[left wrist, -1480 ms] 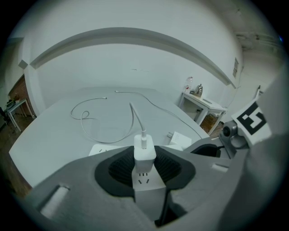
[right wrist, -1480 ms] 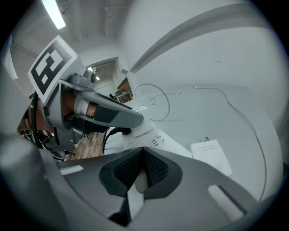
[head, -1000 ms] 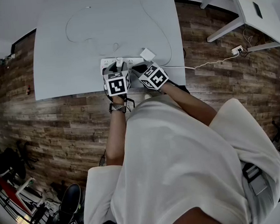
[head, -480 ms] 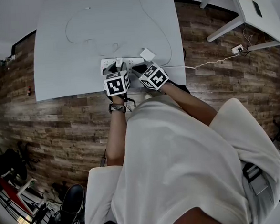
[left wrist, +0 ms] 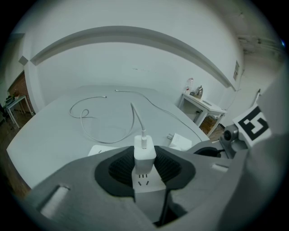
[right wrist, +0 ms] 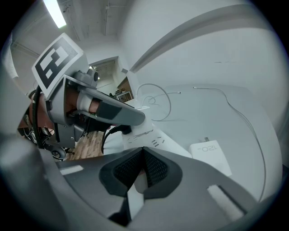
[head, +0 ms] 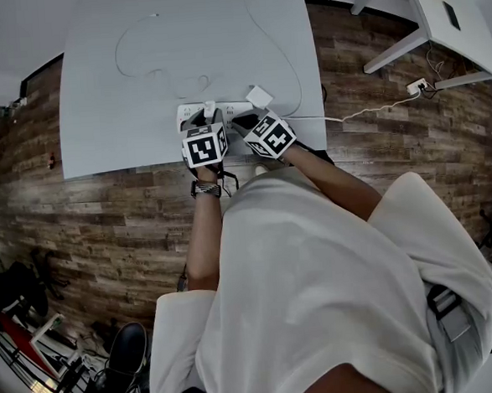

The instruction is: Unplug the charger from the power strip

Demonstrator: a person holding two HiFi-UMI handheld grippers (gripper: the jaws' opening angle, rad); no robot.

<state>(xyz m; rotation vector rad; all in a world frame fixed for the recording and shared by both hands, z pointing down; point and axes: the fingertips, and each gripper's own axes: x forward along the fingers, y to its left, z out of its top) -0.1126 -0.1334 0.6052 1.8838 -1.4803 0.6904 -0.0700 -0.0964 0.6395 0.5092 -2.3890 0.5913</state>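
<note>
A white charger (left wrist: pixel 144 153) stands plugged into the white power strip (head: pixel 233 107) near the table's front edge, and its thin cable (left wrist: pixel 86 122) loops away across the table. My left gripper (left wrist: pixel 145 163) is shut on the charger, one black pad against each side. In the head view it (head: pixel 208 115) reaches over the strip from the near side. My right gripper (right wrist: pixel 142 151) is shut, its pads meeting at the tip just over the power strip (right wrist: pixel 149 135) to the right of the left one. Whether it touches the strip I cannot tell.
A second white adapter (head: pixel 259 95) lies loose on the white table (head: pixel 114 117) just behind the strip, to the right of the plugged charger. Another power strip (head: pixel 416 87) lies on the wooden floor at the right, near other white tables (head: pixel 435 19).
</note>
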